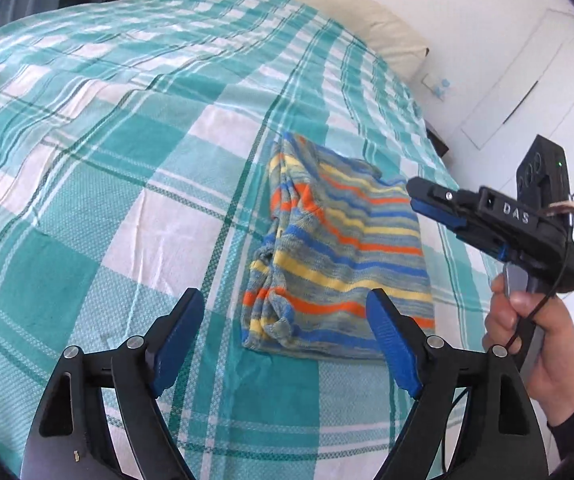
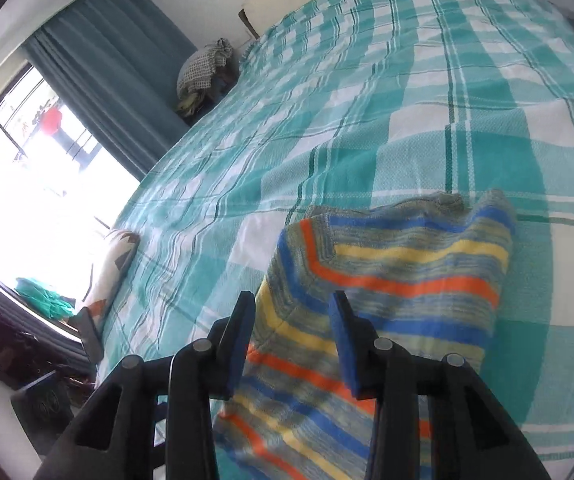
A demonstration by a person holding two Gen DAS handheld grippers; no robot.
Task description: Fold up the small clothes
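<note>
**Both grippers spread above a folded striped garment**

The left gripper (image 1: 287,312) hangs over the bed with its blue-padded jaws spread wide and nothing between them — the near edge of the striped garment (image 1: 339,256) shows in the gap, lying below the pads, not pinched. The right gripper (image 2: 293,320) stands with its jaws partly apart; the garment passes under the gap and no cloth is caught between the pads. In the left wrist view that same tool (image 1: 423,196) appears side-on at the garment's right edge, held by a hand (image 1: 535,332) in a dark sleeve.

Everything else sits relative to the garment. Beneath it spreads the teal-and-white checked bedspread (image 1: 127,160), which covers the whole bed. Beyond the garment's far end, at the head of the bed, lies a cream pillow (image 1: 367,20). Far off to its left side hangs a grey-blue curtain (image 2: 119,64) beside a bright window (image 2: 27,168), and a patterned cushion (image 2: 115,264) rests at that edge of the bed.

The garment itself is a knit in blue, yellow, orange and grey-green stripes, folded into a rough rectangle and lying flat on the spread.
</note>
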